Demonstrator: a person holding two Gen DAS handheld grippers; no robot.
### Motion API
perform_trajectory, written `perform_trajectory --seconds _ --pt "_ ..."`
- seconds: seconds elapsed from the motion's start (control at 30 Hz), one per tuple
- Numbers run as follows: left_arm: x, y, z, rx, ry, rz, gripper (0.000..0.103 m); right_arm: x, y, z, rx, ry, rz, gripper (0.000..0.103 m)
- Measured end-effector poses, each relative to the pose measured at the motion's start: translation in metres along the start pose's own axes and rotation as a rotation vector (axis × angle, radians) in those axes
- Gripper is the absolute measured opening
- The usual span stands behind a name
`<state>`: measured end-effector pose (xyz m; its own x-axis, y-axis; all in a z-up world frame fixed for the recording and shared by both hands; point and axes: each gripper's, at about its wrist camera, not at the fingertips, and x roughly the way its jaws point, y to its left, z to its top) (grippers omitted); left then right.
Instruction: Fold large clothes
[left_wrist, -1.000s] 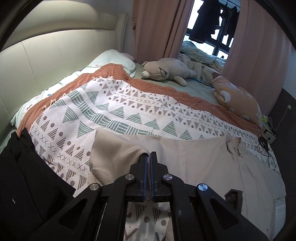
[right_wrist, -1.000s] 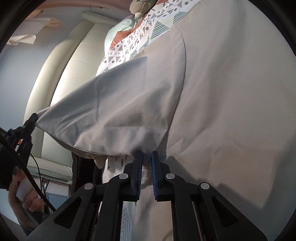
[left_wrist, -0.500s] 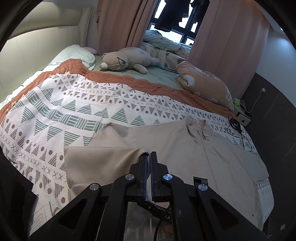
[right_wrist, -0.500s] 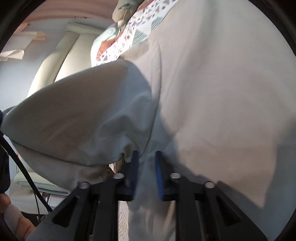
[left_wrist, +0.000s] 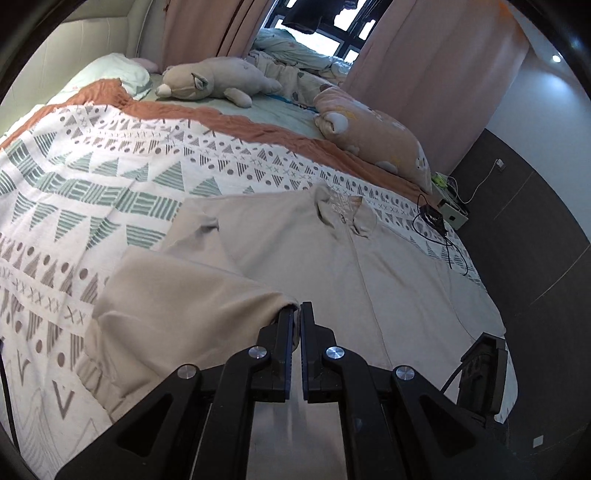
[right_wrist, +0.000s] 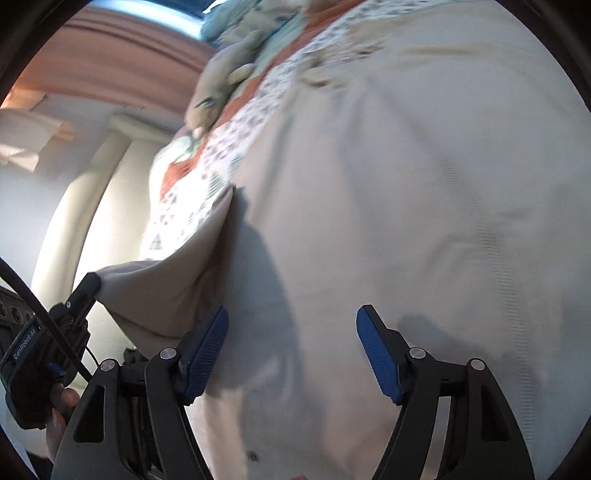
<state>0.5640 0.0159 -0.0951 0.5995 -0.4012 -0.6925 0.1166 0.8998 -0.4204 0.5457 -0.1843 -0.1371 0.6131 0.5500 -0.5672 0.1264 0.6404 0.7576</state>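
A beige shirt (left_wrist: 369, 266) lies spread on a patterned bedspread (left_wrist: 92, 192), collar toward the far side of the bed. The left gripper (left_wrist: 297, 314) is clenched on the shirt's sleeve (left_wrist: 177, 306), lifting it over the body of the garment. Only the left view shows the plush toy (left_wrist: 210, 79) and curtains (left_wrist: 424, 74) beyond. The blurred right view shows the right gripper (right_wrist: 291, 332), whose jaws have just been opening: blue pads (right_wrist: 207, 339) apart above the fabric, nothing pinched.

Plush bear (left_wrist: 210, 79) lies beyond the patterned blanket (left_wrist: 110, 177).
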Motion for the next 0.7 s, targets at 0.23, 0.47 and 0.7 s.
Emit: perform_trajectory --seconds 0.23,0.47,0.7 --pt "0.029 -0.021 -0.022 0.005 0.047 0.007 0.019 -0.024 -0.029 0.008 0.071 -0.064 -0.027 0.071" --pt "0.002 -0.026 -0.025 0.014 -0.001 -0.018 0.103 -0.042 -0.03 0.0 0.047 -0.159 -0.053 0.072" --pt "-0.051 0.027 -0.035 -0.058 -0.053 0.1 0.103 -0.039 0.023 -0.025 -0.169 -0.148 0.003 0.072"
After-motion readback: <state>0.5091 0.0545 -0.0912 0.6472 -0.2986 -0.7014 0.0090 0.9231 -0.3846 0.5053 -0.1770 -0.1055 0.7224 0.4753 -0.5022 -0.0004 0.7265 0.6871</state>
